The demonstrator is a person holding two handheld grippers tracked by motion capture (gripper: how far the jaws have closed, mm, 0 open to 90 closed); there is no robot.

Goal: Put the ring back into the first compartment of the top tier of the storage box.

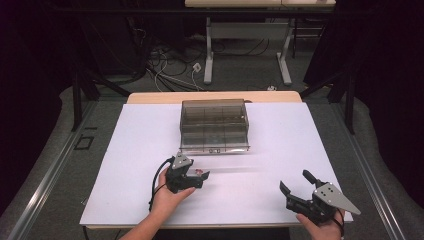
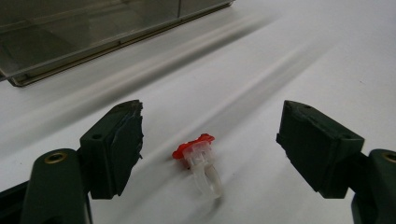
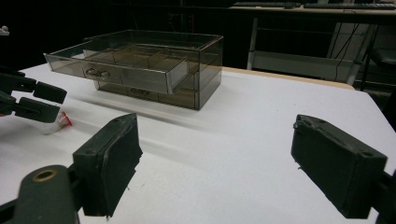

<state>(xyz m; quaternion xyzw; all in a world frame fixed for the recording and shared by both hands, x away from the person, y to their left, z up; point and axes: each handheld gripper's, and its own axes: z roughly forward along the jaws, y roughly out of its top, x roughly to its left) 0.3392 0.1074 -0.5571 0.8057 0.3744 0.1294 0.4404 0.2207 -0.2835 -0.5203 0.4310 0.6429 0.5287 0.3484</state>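
A dim workroom with cables on the floor and a second desk behind frames a white-topped table (image 1: pixel 280 135), where one small piece — a clear plastic ring with a red top (image 2: pixel 198 161) — lies flat on the bare surface, in front of the storage box and just left of the table's middle. The left gripper (image 1: pixel 196 180) sits low around it, its two black jaws standing apart on either side with the ring between them and neither pad touching it; the straddle looks like the set-up for a pick, since the piece is squarely in the gap. Beyond it stands one smoked transparent drawer box (image 1: pixel 214 125), its upper drawer (image 3: pixel 116 67) pulled out toward the person — seemingly left open to receive the ring, and its divided compartments look empty from here. The right gripper (image 1: pixel 295 187) rests near the table's right front corner, well apart from both ring and box, its jaws spread wide on nothing, apparently waiting its turn. Two grippers, one ring, one box.
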